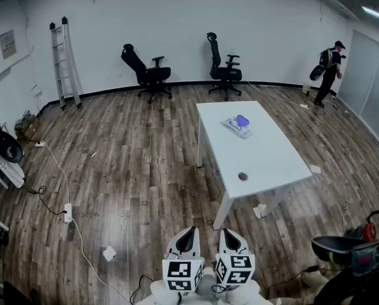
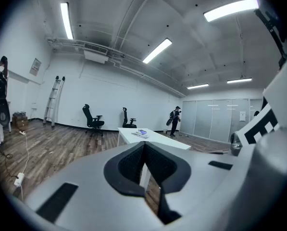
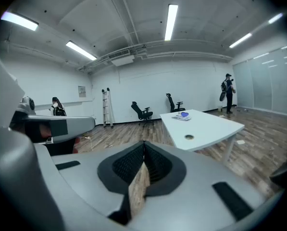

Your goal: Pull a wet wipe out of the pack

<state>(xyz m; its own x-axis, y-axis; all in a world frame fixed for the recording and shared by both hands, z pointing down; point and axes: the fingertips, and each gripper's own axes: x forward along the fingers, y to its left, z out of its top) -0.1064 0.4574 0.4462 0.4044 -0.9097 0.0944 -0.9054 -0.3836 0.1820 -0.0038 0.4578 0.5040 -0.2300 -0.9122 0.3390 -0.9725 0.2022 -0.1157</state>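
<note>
The wet wipe pack point(image 1: 239, 125), flat with a blue lid, lies on the far part of a white table point(image 1: 265, 161). Both grippers hang low at the bottom of the head view, well short of the table and over the wooden floor. The left gripper point(image 1: 186, 240) is shut with nothing in it, and so is the right gripper point(image 1: 230, 239) beside it. In the left gripper view the pack point(image 2: 142, 133) shows small and far beyond the closed tips point(image 2: 144, 144). The right gripper view has the pack point(image 3: 181, 115) far off on the table point(image 3: 215, 126), past its closed tips point(image 3: 143, 143).
A round cable hole point(image 1: 242, 176) sits near the table's front edge. Two black office chairs point(image 1: 148, 75) point(image 1: 223, 72) and a ladder point(image 1: 65, 62) stand by the back wall. A person point(image 1: 329, 72) is at the far right. Cables and a power strip point(image 1: 67, 212) lie on the floor at the left.
</note>
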